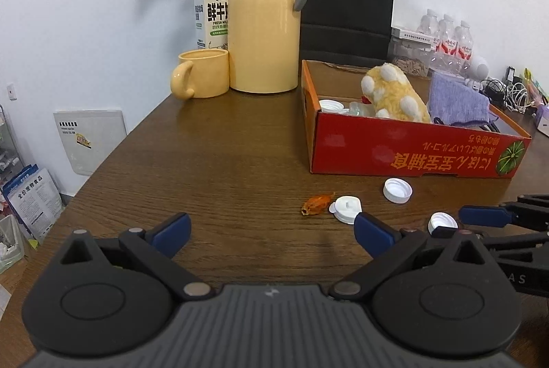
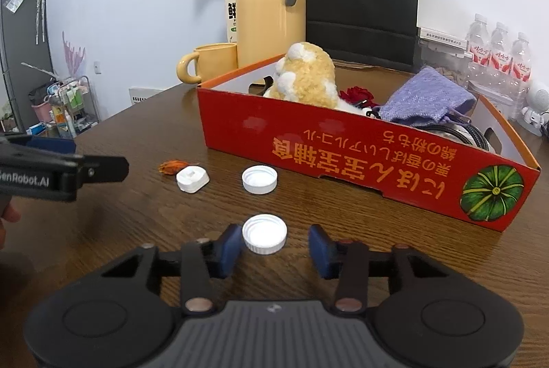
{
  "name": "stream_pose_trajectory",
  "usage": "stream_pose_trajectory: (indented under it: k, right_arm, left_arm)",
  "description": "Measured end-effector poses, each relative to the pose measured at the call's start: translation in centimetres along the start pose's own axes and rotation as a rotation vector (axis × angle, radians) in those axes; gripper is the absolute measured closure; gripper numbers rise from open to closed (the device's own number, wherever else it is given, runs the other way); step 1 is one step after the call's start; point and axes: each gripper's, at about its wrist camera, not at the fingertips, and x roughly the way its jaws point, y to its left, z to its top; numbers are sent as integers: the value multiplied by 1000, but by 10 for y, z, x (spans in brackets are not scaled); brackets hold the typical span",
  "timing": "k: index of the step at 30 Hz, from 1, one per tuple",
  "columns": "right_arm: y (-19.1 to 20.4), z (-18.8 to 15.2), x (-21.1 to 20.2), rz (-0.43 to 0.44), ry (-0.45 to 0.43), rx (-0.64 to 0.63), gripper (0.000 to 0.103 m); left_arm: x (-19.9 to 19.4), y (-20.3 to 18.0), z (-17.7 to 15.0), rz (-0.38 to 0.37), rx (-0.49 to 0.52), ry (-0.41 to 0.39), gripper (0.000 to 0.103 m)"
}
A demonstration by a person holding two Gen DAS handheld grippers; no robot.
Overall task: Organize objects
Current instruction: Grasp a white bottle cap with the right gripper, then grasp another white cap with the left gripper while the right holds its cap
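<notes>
A white bottle cap (image 2: pixel 264 232) lies on the wooden table between the blue pads of my right gripper (image 2: pixel 274 248). The left pad (image 2: pixel 228 246) is right beside the cap; the right pad stands apart from it, so the jaws are open. Farther on lie a second round cap (image 2: pixel 259 179), a squarish white lid (image 2: pixel 193 178) and a small orange dried piece (image 2: pixel 170 166). Behind them stands the red cardboard box (image 2: pixel 360 158) holding a yellow plush toy (image 2: pixel 308 76) and a purple cloth (image 2: pixel 425 100). My left gripper (image 1: pixel 272 232) hovers wide open over bare table, with nothing between its fingers.
A yellow thermos jug (image 1: pixel 264 25), a yellow mug (image 1: pixel 202 73) and a milk carton (image 1: pixel 211 14) stand at the back left. A black paper bag (image 1: pixel 346 1) and water bottles (image 1: pixel 449 38) are behind the box. The table edge (image 1: pixel 103 162) runs along the left.
</notes>
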Motion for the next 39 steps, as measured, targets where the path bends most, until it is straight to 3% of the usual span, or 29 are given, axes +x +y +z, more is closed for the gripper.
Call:
stream_pose_trajectory:
  k: [6,13,24,27,29,33,35,39]
  right_arm:
    - [1,0,2,9,-1,-6,76]
    - [5,-1,-4,-6,-28,-25,76]
    - [-5,-5,-28,-101,-179,4,76]
    - [-9,-6,-32,-108,-194,9,76]
    - [-10,-6,-32,-108,-199,8,76]
    - [-9,-7,-34,-105,-207,6,76]
    - [-9,-7,-35,-105,-210,4,76]
    - [-8,-7,-35,-102,-212,3,76]
  left_arm:
    - [6,-2,-1,-10,3,18,0]
    - [9,-10,-2,-20,27,24,0]
    - [14,-25,-4,-57,41,42,0]
    - [16,-30,-4,-71,40,44,14]
    - [18,-33,-4,-81,32,51,30]
    - [27,-38,-1,-105,26,76,39]
    - [32,-40,2,-119,25,89,50]
    - [44,-46,7,-109,30,106,53]
